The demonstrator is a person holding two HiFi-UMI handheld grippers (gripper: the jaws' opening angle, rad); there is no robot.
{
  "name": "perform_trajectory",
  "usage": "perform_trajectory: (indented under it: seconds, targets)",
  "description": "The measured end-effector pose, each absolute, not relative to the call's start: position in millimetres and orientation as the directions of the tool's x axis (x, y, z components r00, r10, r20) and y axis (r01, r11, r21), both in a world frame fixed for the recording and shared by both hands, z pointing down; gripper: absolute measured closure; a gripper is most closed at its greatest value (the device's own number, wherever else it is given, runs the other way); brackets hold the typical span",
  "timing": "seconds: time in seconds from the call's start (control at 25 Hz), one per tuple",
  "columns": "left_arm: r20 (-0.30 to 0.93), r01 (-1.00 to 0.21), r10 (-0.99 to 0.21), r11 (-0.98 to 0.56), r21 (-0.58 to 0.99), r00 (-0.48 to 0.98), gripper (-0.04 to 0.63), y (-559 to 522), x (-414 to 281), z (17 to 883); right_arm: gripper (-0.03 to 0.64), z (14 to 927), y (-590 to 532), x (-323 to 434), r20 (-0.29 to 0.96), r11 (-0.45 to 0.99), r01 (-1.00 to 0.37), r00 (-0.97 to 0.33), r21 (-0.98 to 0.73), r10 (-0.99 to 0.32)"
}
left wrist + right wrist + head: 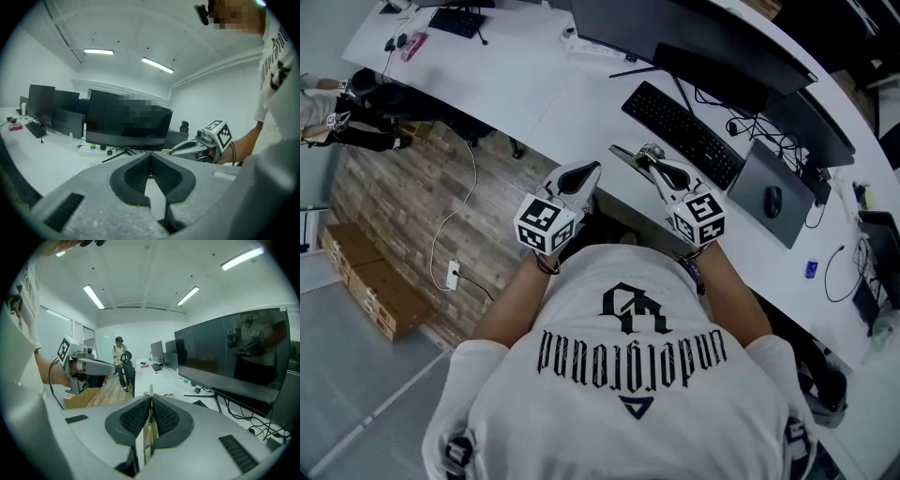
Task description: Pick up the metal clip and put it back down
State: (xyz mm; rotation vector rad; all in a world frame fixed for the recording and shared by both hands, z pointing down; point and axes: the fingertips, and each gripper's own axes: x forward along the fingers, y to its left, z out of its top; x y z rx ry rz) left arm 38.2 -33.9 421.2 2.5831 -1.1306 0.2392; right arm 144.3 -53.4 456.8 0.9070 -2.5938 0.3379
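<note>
My right gripper (pixel 649 159) hangs above the desk's front edge, in front of the keyboard, shut on the metal clip (pixel 652 149). In the right gripper view the clip (pixel 149 434) shows as a thin metal strip pinched upright between the ribbed pads (pixel 164 417) of the right gripper (pixel 151 399), its tip poking out above them. My left gripper (pixel 591 168) is held beside it, to the left, past the desk edge. Its jaws are shut with nothing between them, as the left gripper view (pixel 151 157) shows. Each gripper sees the other: the right gripper (pixel 187 147) and the left gripper (pixel 96 366).
On the curved white desk (pixel 534 89) lie a black keyboard (pixel 682 134), a mouse (pixel 773 201) on a grey pad, and cables behind the dark monitors (pixel 722 56). Cardboard boxes (pixel 370 281) stand on the floor at the left. A person (pixel 119 352) stands far off.
</note>
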Motion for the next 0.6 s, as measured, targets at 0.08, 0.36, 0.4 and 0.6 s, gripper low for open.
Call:
perform_trajectory:
  seconds: [0.08,0.36,0.4,0.6]
  targets:
    - [0.267,-0.747,-0.698,-0.632,0.204,0.664,0.583,-28.1,37.9,415.2,0.588,446.1,-48.6,148.3,0.403,0.768,-0.634,-0.73,-0.094,-0.552]
    - [0.265,-0.77,-0.724,-0.613,0.174,0.637,0.583,-15.4,35.6,403.9,0.588,429.3,-42.5,156.8,0.375,0.774,-0.628,-0.739,-0.084,-0.56]
    - [0.267,-0.771,-0.724,-0.615,0.168,0.636,0.583,-13.9,35.5,403.4,0.588,426.8,-42.2,157.3,0.369,0.774,-0.628,-0.74,-0.08,-0.562]
    - [0.289,-0.766,-0.713,-0.624,0.154,0.639,0.583,-6.7,28.7,405.6,0.588,424.5,-36.0,155.4,0.361,0.769,-0.635,-0.736,-0.078,-0.572]
